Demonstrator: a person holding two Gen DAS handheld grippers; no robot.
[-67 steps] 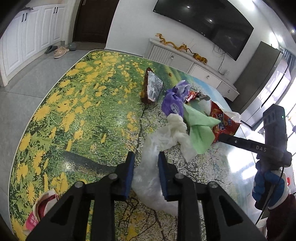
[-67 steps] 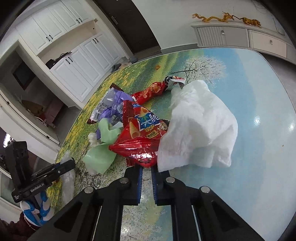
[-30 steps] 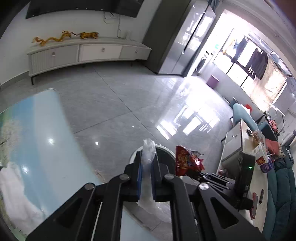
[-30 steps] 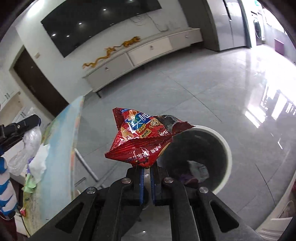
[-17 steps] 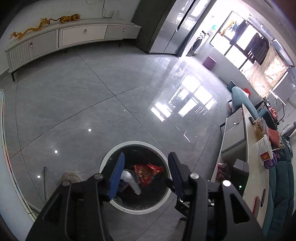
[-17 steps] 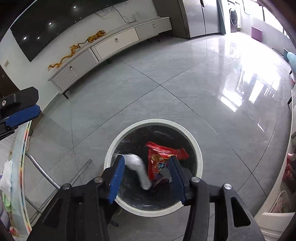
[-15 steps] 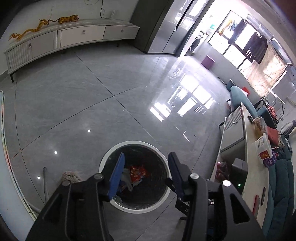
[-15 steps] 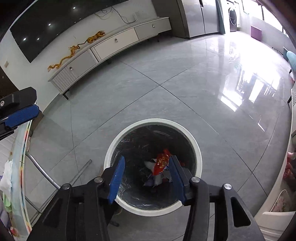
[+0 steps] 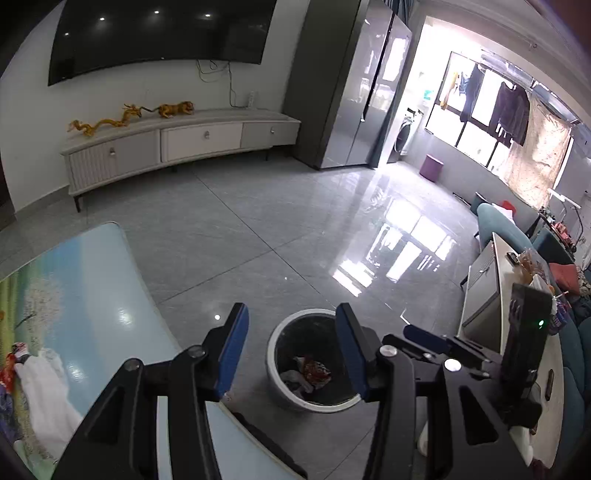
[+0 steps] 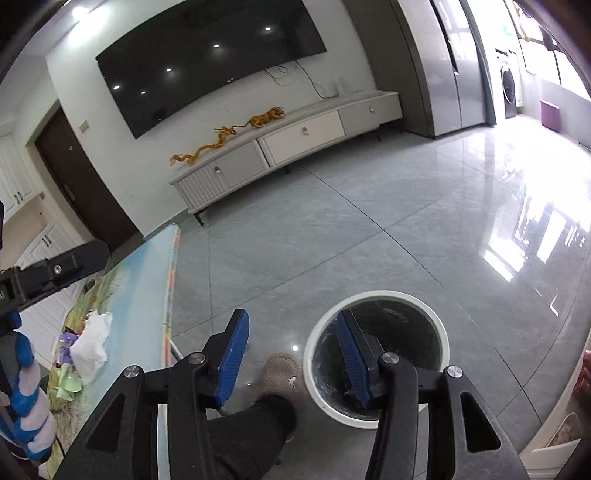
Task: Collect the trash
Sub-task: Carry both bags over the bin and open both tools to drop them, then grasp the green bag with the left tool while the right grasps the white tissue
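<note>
A round white-rimmed trash bin (image 9: 275, 356) stands on the grey floor; inside lie a red snack bag (image 9: 314, 371) and a white plastic bag (image 9: 293, 378). It also shows in the right wrist view (image 10: 373, 297). My left gripper (image 9: 291, 347) is open and empty above the bin. My right gripper (image 10: 293, 356) is open and empty above the bin's left side. More trash lies on the painted table (image 9: 96, 295): white tissue (image 9: 44, 391) in the left wrist view, and white tissue (image 10: 92, 341), green wrapper (image 10: 68, 386) and purple wrapper (image 10: 66, 341) in the right wrist view.
The person's slippered foot (image 10: 277, 373) stands beside the bin. A white TV cabinet (image 9: 177, 144) lines the far wall under a TV (image 9: 159, 33). A side table (image 9: 509, 295) and teal sofa (image 9: 498, 225) are at right. The other gripper (image 9: 517, 350) is at right.
Both grippers carried the plastic bag and red snack bag from the table to the bin and opened; both bags dropped in. Both grippers have since pulled up and back from the bin.
</note>
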